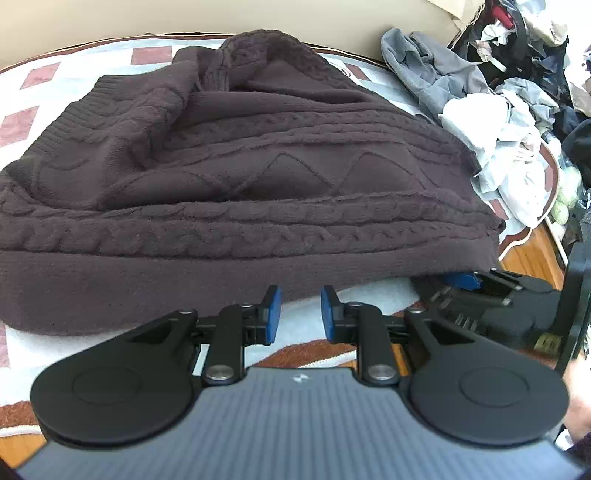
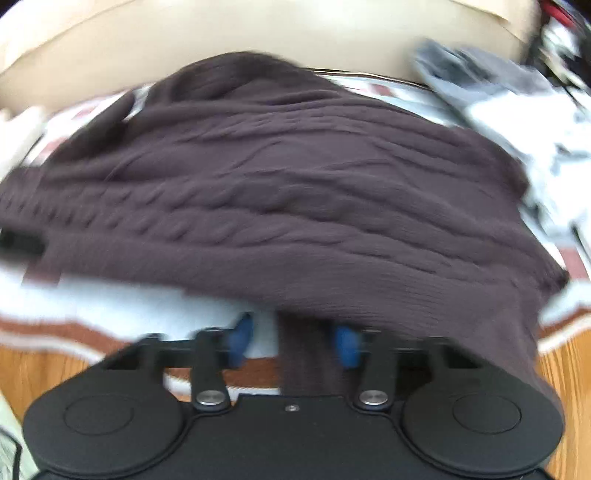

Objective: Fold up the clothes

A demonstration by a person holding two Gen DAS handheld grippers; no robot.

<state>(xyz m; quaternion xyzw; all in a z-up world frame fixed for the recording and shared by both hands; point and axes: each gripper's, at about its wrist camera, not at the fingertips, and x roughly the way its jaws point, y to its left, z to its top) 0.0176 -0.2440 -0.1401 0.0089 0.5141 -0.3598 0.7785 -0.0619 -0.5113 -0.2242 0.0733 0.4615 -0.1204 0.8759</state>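
A dark brown cable-knit sweater (image 1: 236, 177) lies bunched on a white and maroon patterned rug (image 1: 33, 122). My left gripper (image 1: 299, 314) is open and empty, just in front of the sweater's near hem. My right gripper (image 1: 465, 282) reaches under the sweater's right corner in the left wrist view. In the blurred right wrist view the sweater (image 2: 280, 192) drapes over my right gripper (image 2: 295, 341). Its blue pads (image 2: 240, 338) stand apart, with a strip of the sweater hanging between them.
A pile of grey, white and dark clothes (image 1: 491, 122) sits to the right of the sweater. A beige wall (image 1: 295, 18) runs behind. Wooden floor (image 1: 532, 254) shows past the rug's right edge and in front of it (image 2: 44, 373).
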